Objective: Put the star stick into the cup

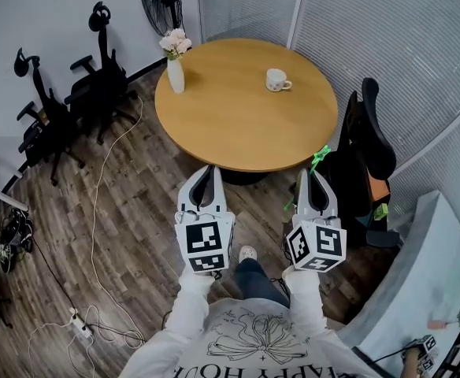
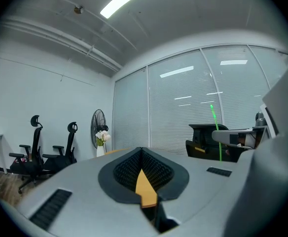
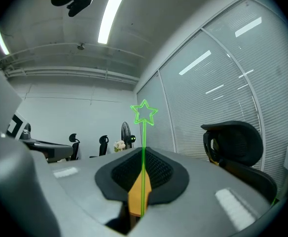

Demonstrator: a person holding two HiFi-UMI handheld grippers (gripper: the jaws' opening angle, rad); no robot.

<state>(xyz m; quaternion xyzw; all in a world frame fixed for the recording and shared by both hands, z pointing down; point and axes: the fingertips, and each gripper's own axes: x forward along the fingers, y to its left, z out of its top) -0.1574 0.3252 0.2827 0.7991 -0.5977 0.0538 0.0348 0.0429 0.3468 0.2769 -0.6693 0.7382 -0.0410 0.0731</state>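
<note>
In the head view, the left gripper point(image 1: 207, 169) and the right gripper point(image 1: 312, 172) were held side by side above a wooden floor point(image 1: 127, 235), just short of a round wooden table point(image 1: 238, 124). A white cup point(image 1: 276, 79) was seen standing on the table, well apart from both grippers, and a white vase point(image 1: 176, 74) of flowers was set near the table's left edge. Only a small green part of the star stick point(image 1: 319, 157) could be made out, at the right gripper's tip.

In the left gripper view, the jaws were seen brought together with nothing between them. The stick was visible to the right as a thin green line, with a black chair point(image 2: 205, 137) behind it.

In the right gripper view, the jaws were closed on the lower part of the star stick point(image 3: 144, 147), which was held upright. It was shown as a very thin, bright green, see-through rod, topped by a five-pointed star drawn in outline only, hollow in the middle.
</note>
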